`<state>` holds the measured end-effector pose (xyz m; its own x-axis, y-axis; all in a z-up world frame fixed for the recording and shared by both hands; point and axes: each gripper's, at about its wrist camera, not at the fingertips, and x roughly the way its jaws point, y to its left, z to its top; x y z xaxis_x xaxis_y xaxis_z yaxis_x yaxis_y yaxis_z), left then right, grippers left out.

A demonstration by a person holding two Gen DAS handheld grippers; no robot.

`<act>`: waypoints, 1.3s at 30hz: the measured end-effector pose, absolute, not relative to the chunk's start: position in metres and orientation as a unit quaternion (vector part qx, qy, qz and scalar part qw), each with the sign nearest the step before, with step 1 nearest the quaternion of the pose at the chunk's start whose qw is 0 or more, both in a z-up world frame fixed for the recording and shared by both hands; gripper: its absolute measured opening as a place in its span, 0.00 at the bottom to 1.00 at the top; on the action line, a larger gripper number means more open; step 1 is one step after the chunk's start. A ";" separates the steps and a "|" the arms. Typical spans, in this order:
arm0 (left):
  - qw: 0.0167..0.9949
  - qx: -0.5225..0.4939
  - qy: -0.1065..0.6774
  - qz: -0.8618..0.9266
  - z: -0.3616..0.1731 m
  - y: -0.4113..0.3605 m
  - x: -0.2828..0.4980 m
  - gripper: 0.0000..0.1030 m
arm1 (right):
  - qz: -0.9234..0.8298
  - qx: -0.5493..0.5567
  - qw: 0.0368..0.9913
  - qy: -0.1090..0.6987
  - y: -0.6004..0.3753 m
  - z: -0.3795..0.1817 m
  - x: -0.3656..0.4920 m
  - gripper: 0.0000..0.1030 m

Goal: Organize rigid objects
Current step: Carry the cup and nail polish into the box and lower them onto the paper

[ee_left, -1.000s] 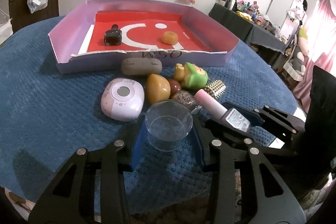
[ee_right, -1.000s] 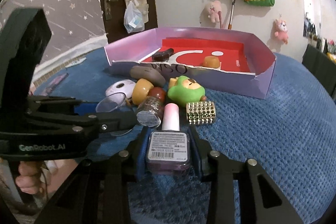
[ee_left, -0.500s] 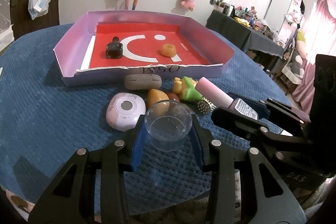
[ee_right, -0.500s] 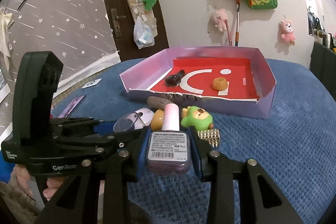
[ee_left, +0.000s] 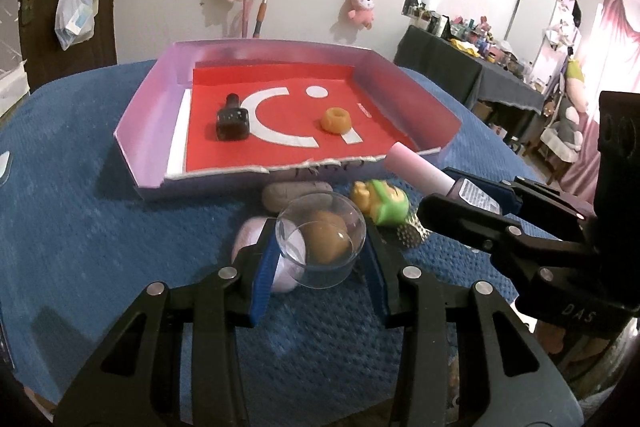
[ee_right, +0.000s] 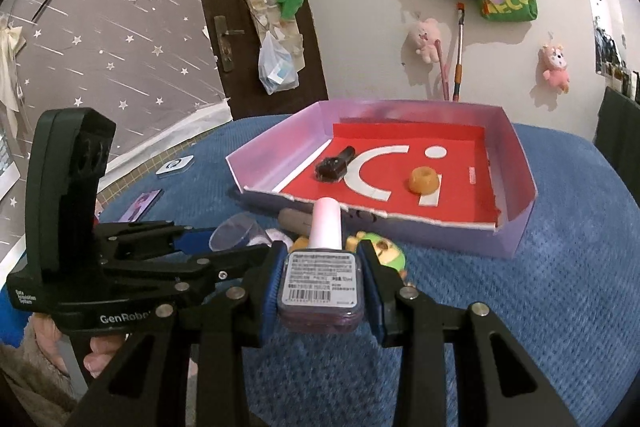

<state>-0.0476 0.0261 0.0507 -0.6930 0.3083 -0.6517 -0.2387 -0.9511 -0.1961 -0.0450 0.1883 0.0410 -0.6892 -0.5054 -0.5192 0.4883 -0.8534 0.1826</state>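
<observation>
A: Status of both jaws?
B: Left gripper (ee_left: pixel 320 259) is clamped on the clear cup (ee_left: pixel 321 243), which hides part of the loose pile (ee_left: pixel 380 207). Right gripper (ee_right: pixel 322 291) is clamped on the pink-capped bottle (ee_right: pixel 322 267).
A: Surface and container?
B: Blue tabletop (ee_left: pixel 80 207). The purple tray (ee_left: pixel 148 99) holds a dark bottle (ee_left: pixel 232 117) and an orange, possibly ring-shaped, piece (ee_left: pixel 337 120).

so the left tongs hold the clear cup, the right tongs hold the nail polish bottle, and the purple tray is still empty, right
Not quite: the purple tray already holds a dark bottle and an orange ring, as the left wrist view shows. The clear cup and nail polish bottle are held as you say.
</observation>
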 end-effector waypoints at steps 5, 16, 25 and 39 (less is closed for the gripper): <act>0.152 -0.357 -0.036 0.921 0.062 0.024 -0.059 0.36 | -0.918 0.289 0.273 -0.005 0.186 0.048 -0.059 0.37; 0.164 -0.357 -0.032 0.919 0.076 0.019 -0.093 0.36 | -0.913 0.304 0.272 -0.001 0.186 0.058 -0.097 0.37; 0.169 -0.374 -0.029 0.912 0.079 0.016 -0.122 0.36 | -0.905 0.329 0.268 -0.002 0.185 0.057 -0.127 0.37; 0.176 -0.442 -0.051 0.878 0.045 0.011 -0.167 0.36 | -0.875 0.402 0.269 -0.013 0.182 0.035 -0.179 0.37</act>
<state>-0.1674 0.0107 0.0451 -0.5466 0.3536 -0.7591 -0.2642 -0.9330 -0.2444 -0.1793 0.1823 0.0345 -0.5319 -0.4809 -0.6970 0.4608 -0.8549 0.2383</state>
